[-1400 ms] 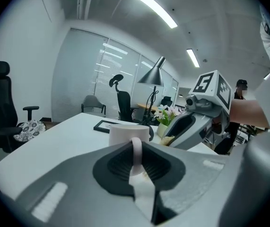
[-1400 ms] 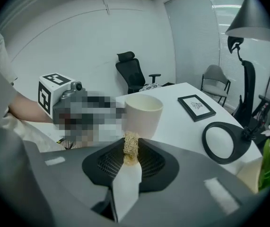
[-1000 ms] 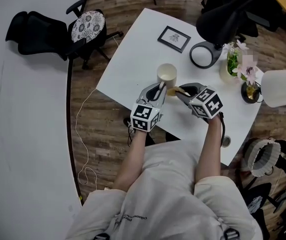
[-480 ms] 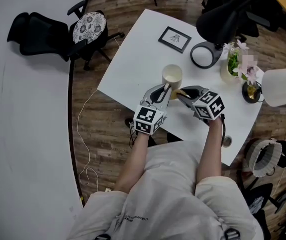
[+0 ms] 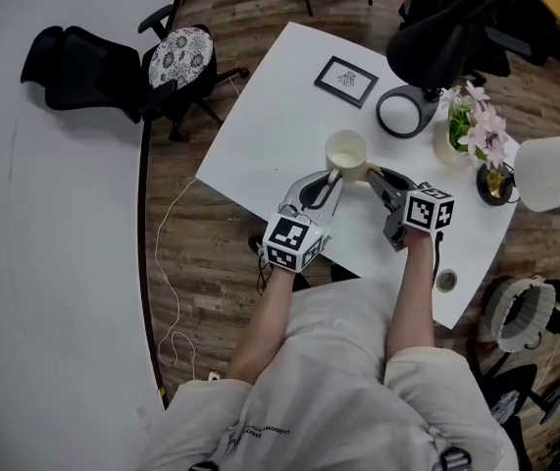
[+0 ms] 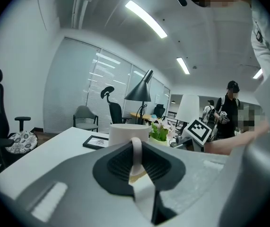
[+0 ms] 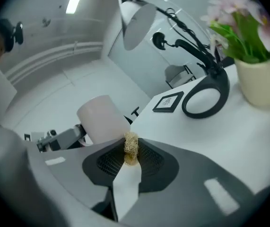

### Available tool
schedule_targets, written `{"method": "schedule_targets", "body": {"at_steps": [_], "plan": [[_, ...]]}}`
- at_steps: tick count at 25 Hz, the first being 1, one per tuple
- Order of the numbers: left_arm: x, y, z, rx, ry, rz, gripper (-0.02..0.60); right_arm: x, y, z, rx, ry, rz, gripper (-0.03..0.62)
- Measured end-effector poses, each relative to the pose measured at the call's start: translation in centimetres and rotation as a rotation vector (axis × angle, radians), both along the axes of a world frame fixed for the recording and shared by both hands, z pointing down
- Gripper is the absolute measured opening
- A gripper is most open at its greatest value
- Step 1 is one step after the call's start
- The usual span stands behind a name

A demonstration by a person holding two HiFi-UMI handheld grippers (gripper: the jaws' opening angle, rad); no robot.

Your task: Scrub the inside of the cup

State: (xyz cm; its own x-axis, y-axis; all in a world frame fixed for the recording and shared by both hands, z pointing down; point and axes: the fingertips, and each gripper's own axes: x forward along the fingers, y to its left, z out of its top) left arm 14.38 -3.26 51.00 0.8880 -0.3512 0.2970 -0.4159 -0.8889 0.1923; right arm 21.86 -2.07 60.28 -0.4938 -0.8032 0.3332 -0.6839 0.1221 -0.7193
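Observation:
A cream cup (image 5: 346, 152) stands upright on the white table (image 5: 270, 116). My left gripper (image 5: 332, 178) is shut on the cup's handle (image 6: 135, 148), and the cup body (image 6: 127, 132) rises just beyond the jaws. My right gripper (image 5: 372, 175) is shut on a small tan fibrous scrubber (image 7: 131, 150), held just right of the cup and outside it. In the right gripper view the cup (image 7: 104, 117) sits close ahead on the left, with the left gripper (image 7: 59, 138) beside it. The cup's inside looks empty from above.
Behind the cup lie a black picture frame (image 5: 347, 79) and a black lamp with a ring base (image 5: 402, 112). A flower pot (image 5: 461, 126) and a white lampshade (image 5: 552, 172) stand to the right. An office chair (image 5: 177, 57) is on the floor to the left of the table.
Both grippers and the cup have shifted a little to the right and farther away. The right gripper has turned, and its marker cube now sits farther right of the cup.

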Motion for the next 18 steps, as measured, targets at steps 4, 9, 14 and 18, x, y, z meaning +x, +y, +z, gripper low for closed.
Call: {"method": "schedule_targets", "body": {"at_steps": [4, 9, 14, 18], "plan": [[0.4, 0.1, -1.0, 0.017, 0.031, 0.013, 0.043, 0.6, -0.6, -0.6, 0.048, -0.3, 0.132, 0.1], [0.8, -0.2, -1.7, 0.052, 0.058, 0.013, 0.043, -0.7, -1.3, -2.3, 0.101, -0.598, 0.146, 0.098], [0.6, -1.1, -1.6, 0.05, 0.054, -0.002, 0.043, -2.3, -0.7, -2.4, 0.075, -0.569, 0.025, 0.098], [0.9, -1.2, -1.7, 0.042, 0.057, 0.011, 0.042, -2.4, -0.2, -2.2, 0.07, -0.532, -0.007, 0.098]]}}
